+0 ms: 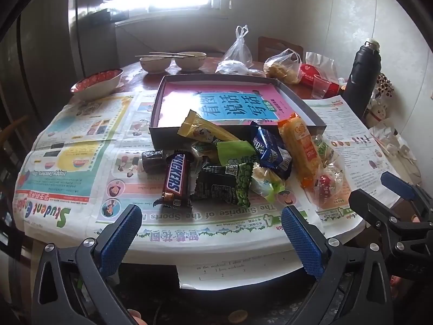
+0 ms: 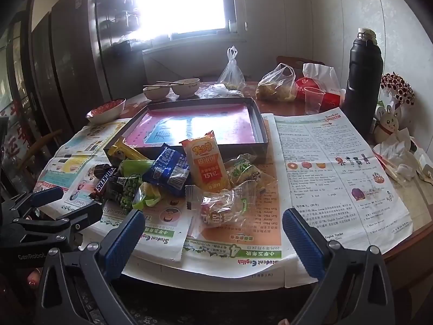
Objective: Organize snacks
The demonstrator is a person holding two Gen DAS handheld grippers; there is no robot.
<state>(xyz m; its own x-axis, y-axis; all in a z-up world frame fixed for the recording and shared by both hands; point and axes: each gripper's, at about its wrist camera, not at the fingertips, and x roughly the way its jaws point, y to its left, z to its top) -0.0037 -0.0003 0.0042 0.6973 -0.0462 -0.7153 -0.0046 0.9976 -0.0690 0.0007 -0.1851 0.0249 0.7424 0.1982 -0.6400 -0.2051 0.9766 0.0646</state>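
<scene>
A heap of snacks lies on newspaper in front of a shallow dark box with a pink book cover inside. It includes a Snickers bar, a green pea packet, a blue packet, an orange packet, a yellow packet and a clear bag. My left gripper is open and empty at the table's near edge, below the Snickers. My right gripper is open and empty, near the clear bag.
Behind the box stand two bowls with chopsticks, a bowl of red fruit, plastic bags, a clear cup and a black flask. Crumpled tissue lies at the right. Each gripper shows in the other's view.
</scene>
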